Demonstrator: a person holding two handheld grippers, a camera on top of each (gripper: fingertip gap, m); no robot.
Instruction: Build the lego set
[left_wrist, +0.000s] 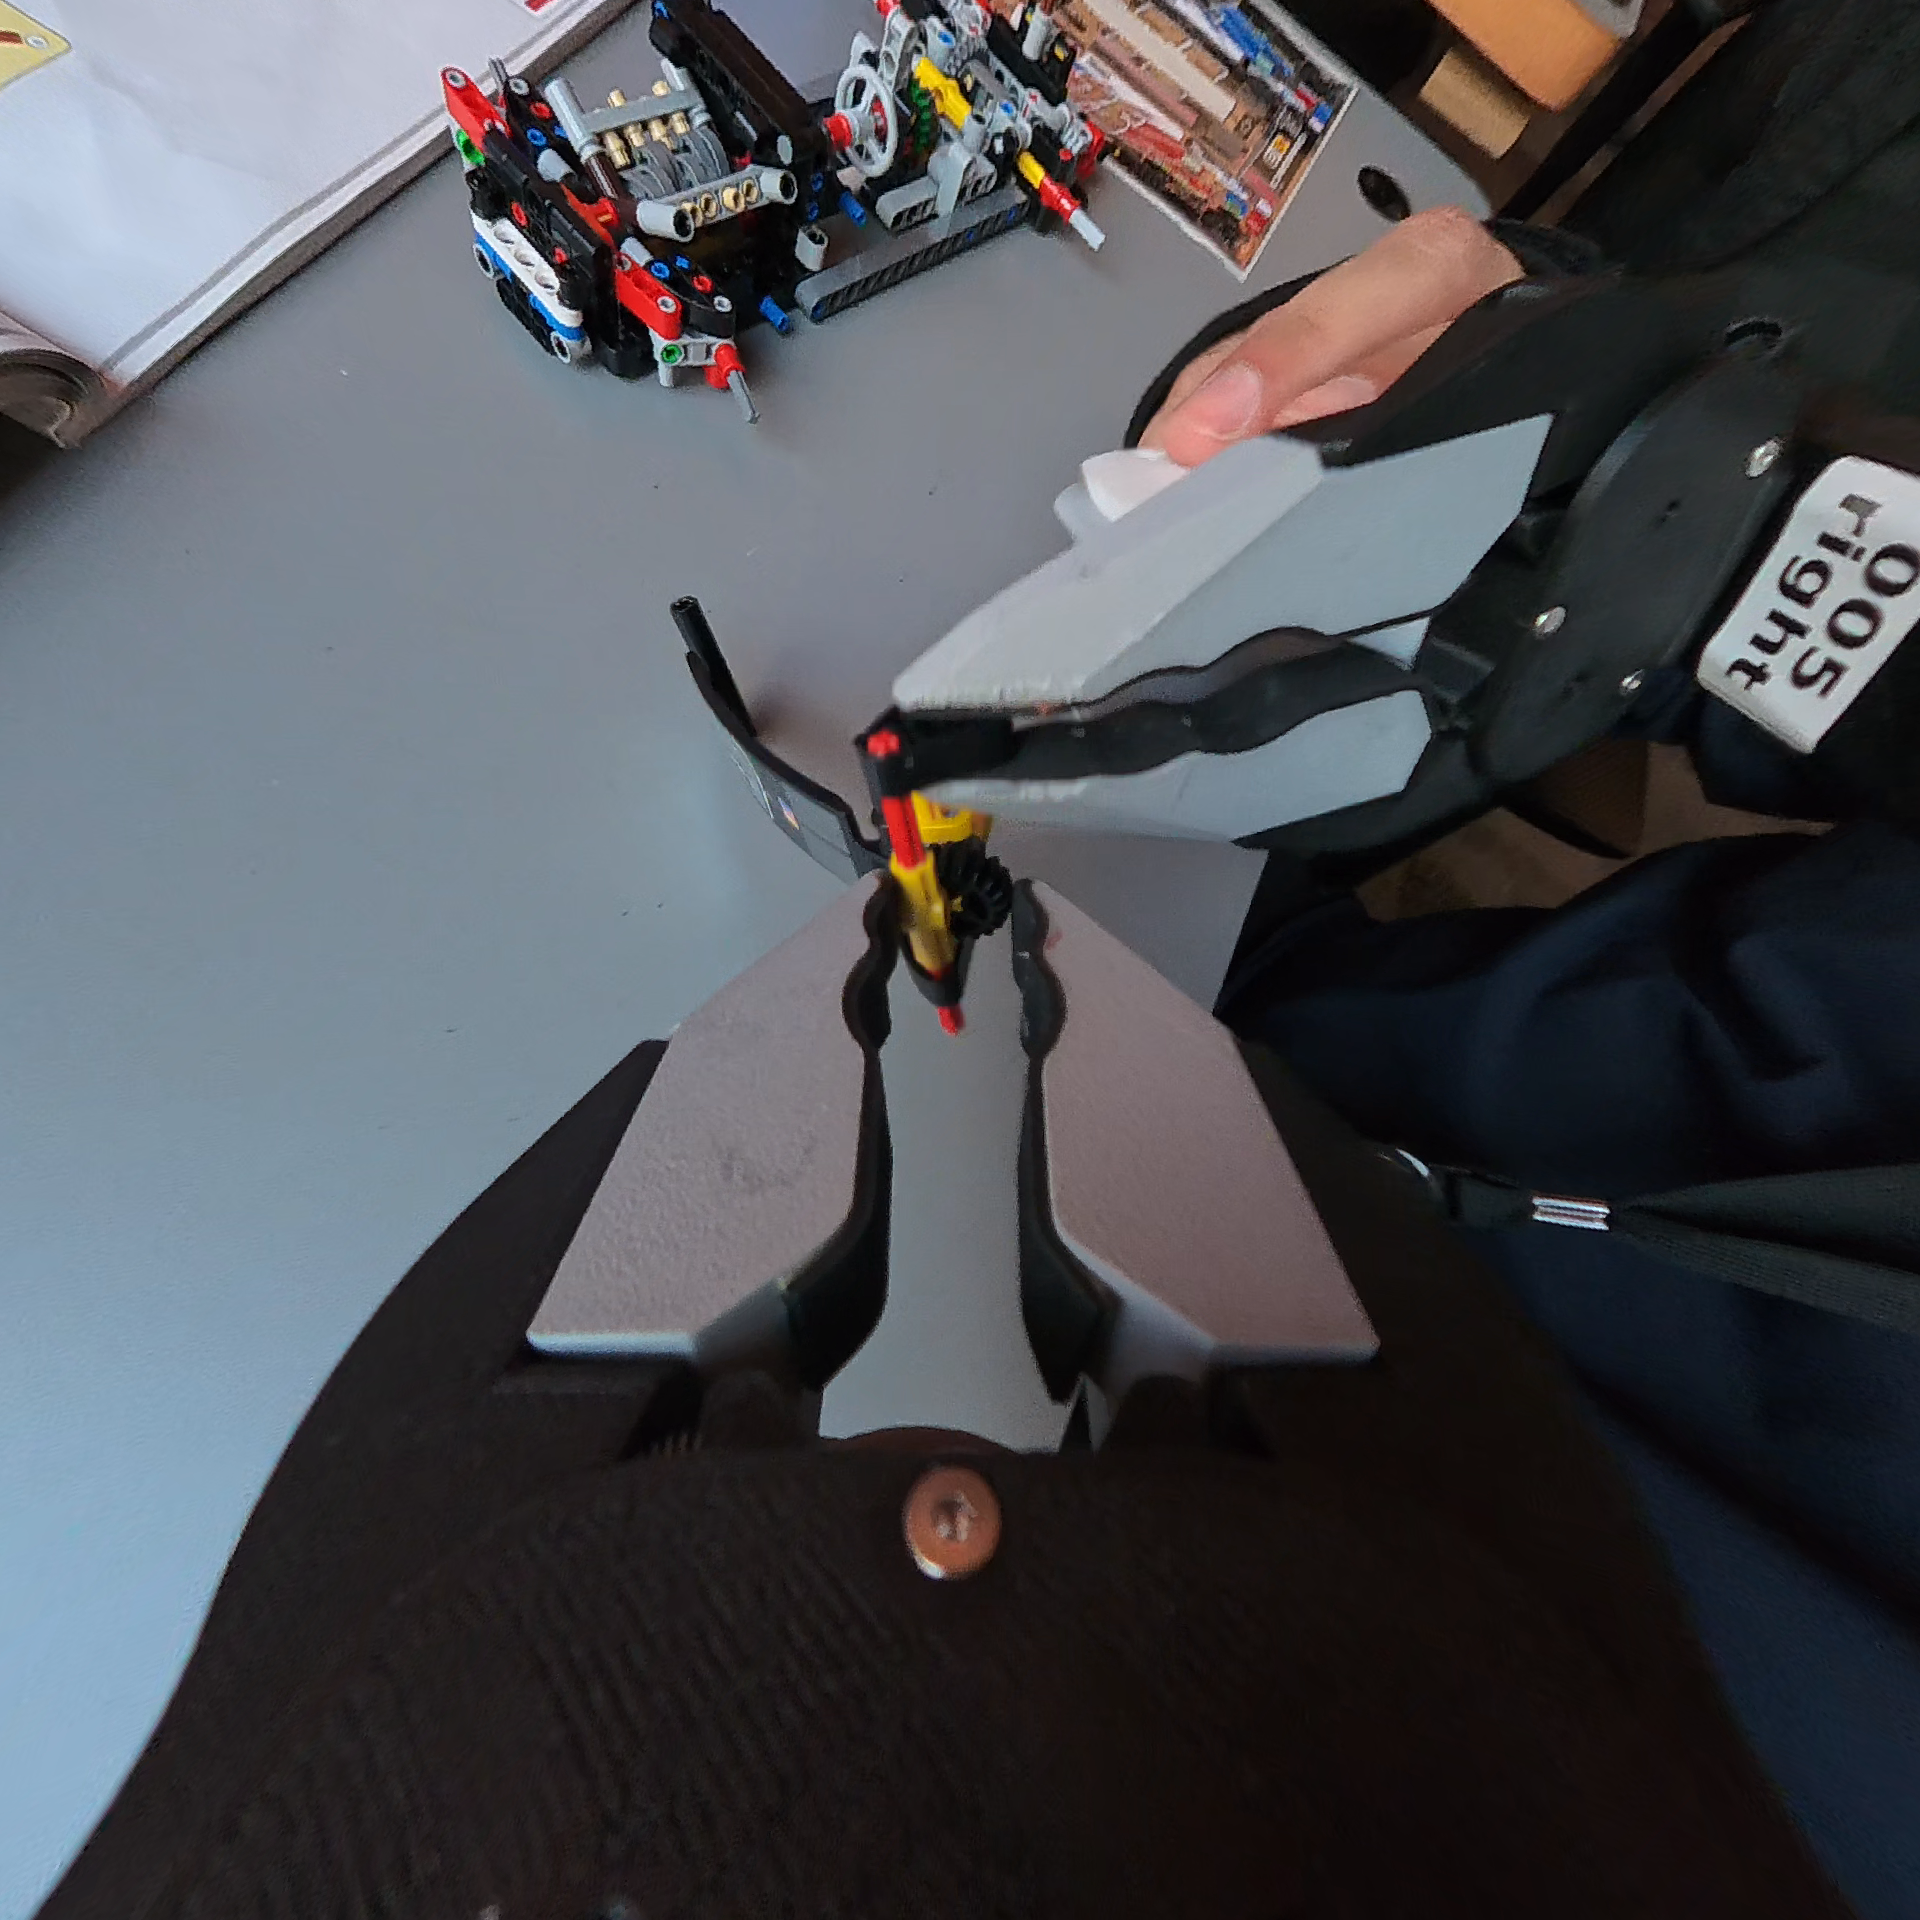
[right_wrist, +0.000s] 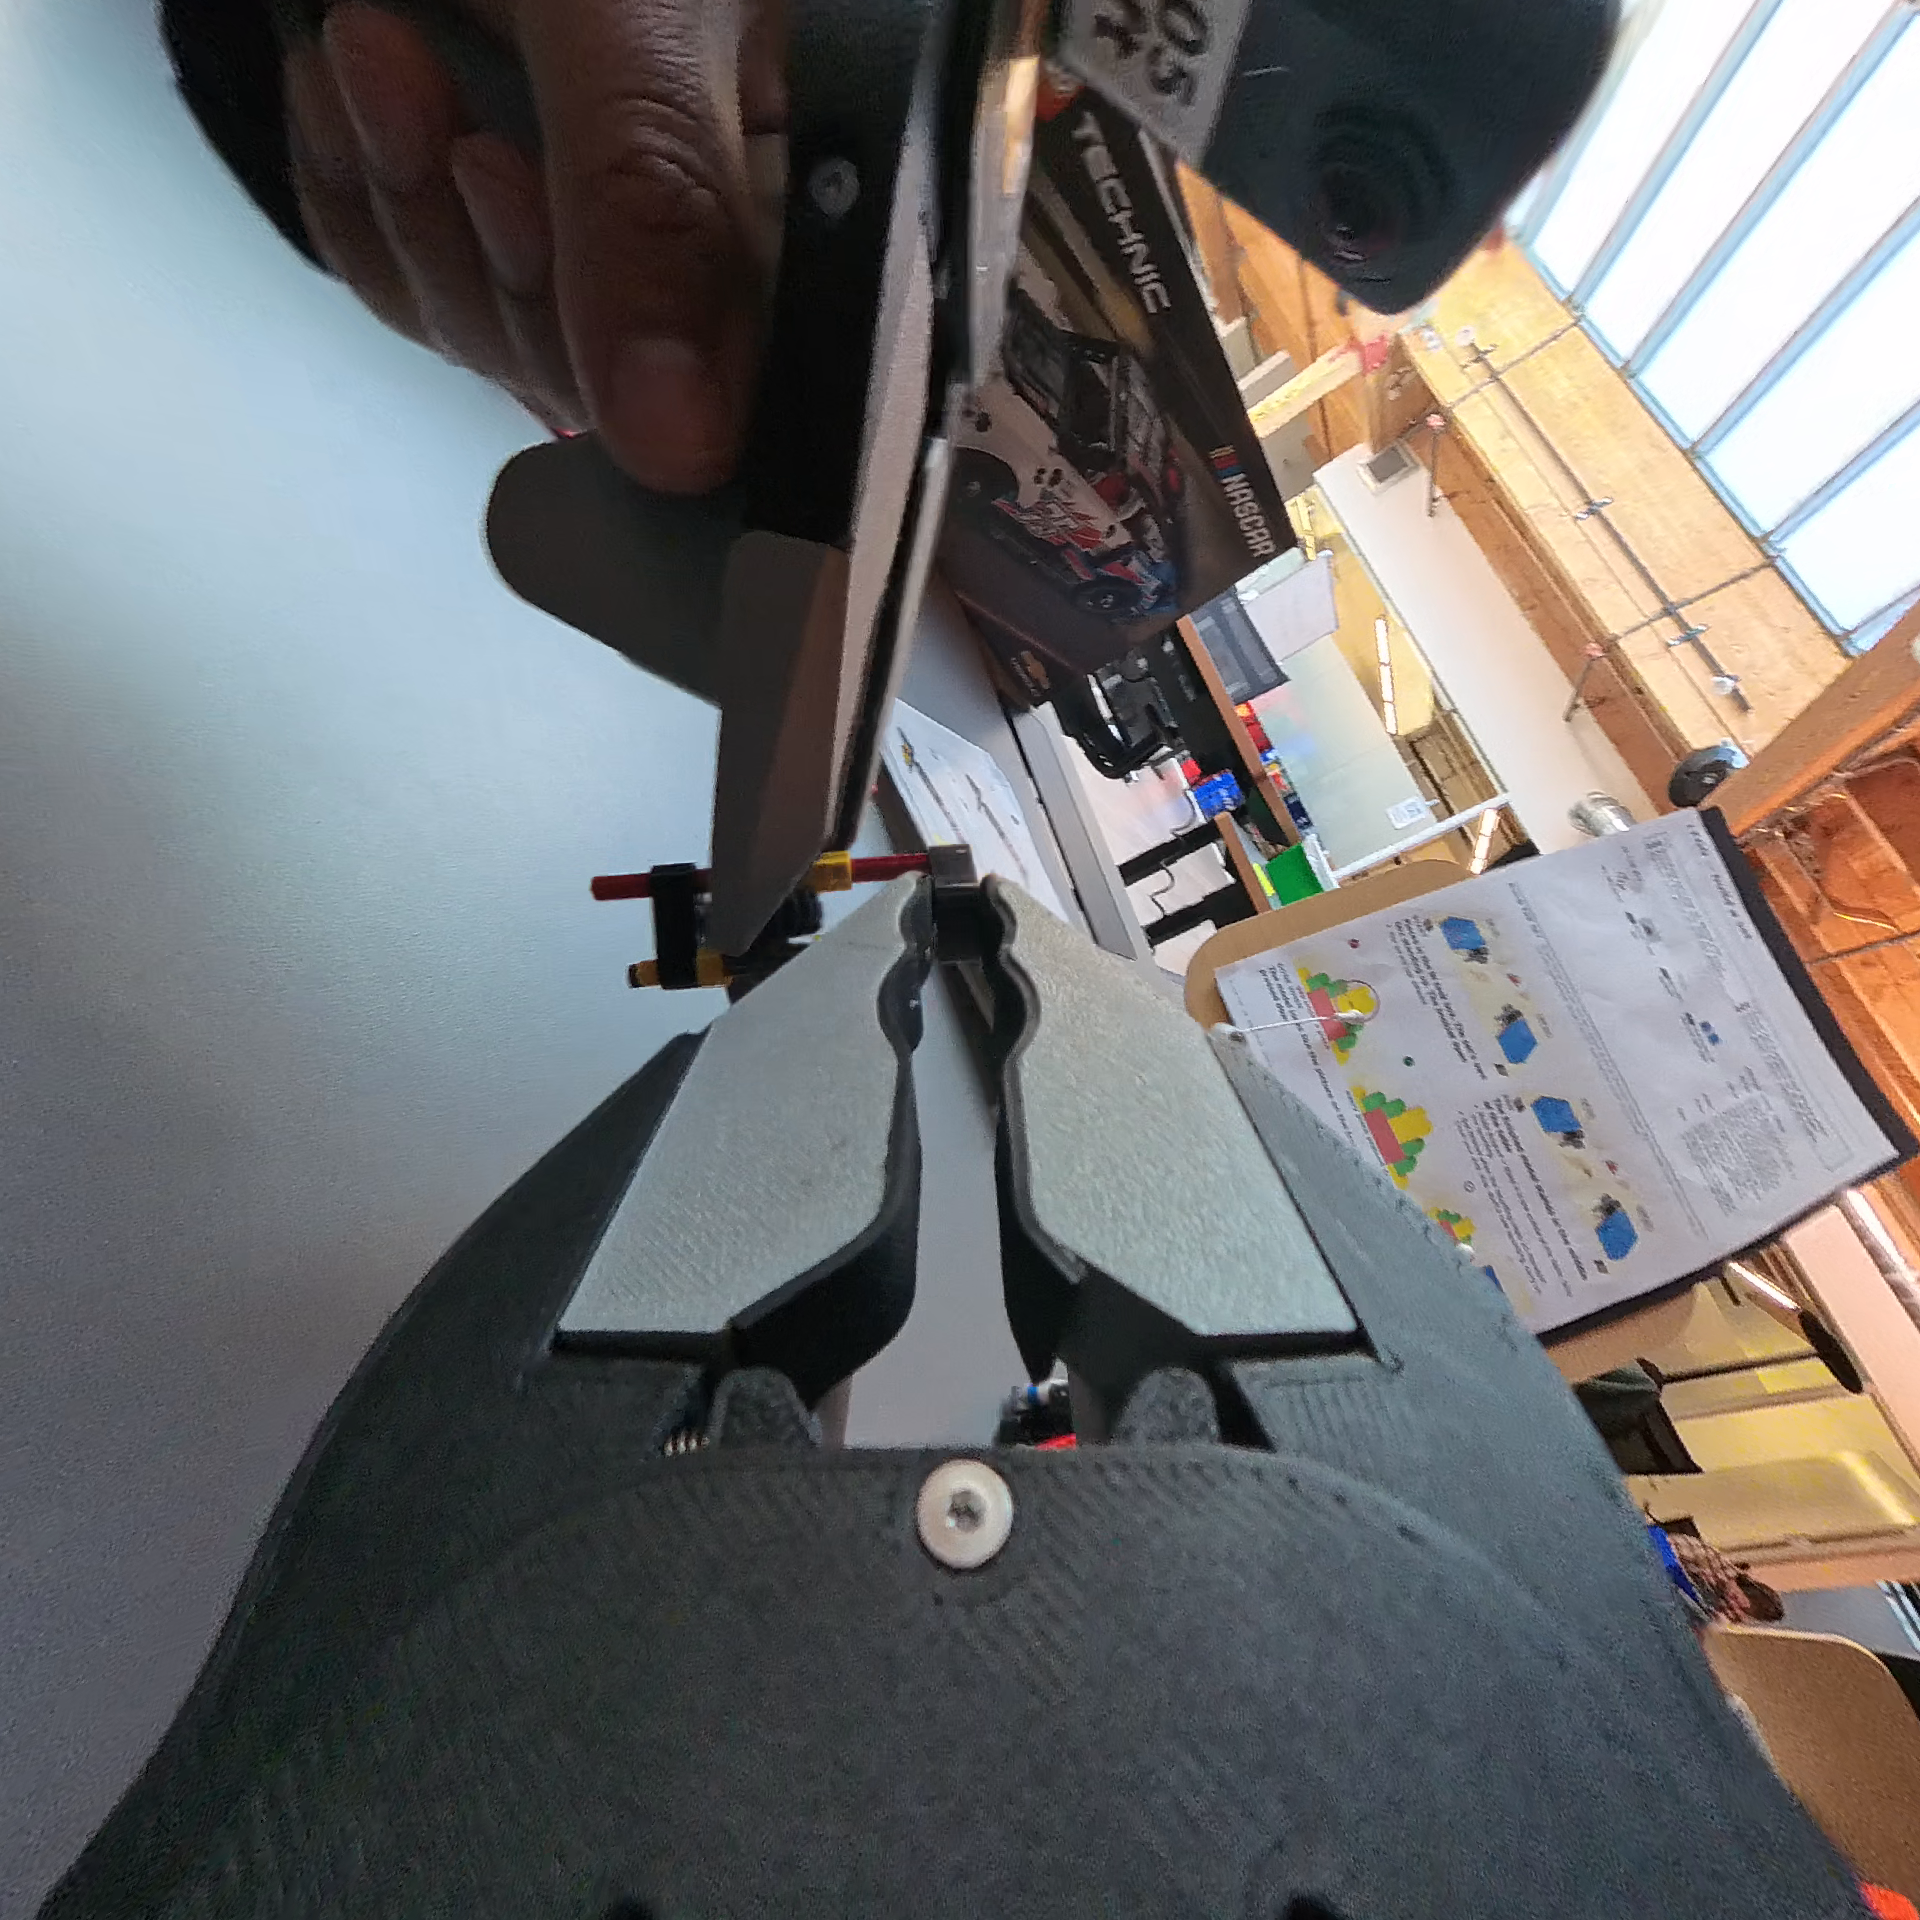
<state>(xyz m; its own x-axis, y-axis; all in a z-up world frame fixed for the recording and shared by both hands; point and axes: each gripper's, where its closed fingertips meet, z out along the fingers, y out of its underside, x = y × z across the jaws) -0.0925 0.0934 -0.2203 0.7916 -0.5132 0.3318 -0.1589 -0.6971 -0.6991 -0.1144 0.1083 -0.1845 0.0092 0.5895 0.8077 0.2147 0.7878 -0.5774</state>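
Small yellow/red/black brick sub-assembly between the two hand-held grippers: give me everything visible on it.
The sub-assembly looks like plastic building-toy parts: a red axle through yellow connectors, black bevel gears at one side and a black link at the near end. It is held off the grey table. The left hand-held gripper clamps its body; the right hand-held gripper pinches a black connector on the axle's far end.

Your left gripper (left_wrist: 940, 935) has flat grey wedge fingers lined with wavy black rubber pads (left_wrist: 873, 997), on a ribbed black printed body with one silver screw (left_wrist: 951, 1522). Your right gripper (right_wrist: 961, 914) matches it and carries a white label with black writing (left_wrist: 1813, 603). You wear a dark navy sleeve (left_wrist: 1558, 1039) crossed by a black strap (left_wrist: 1714, 1247).
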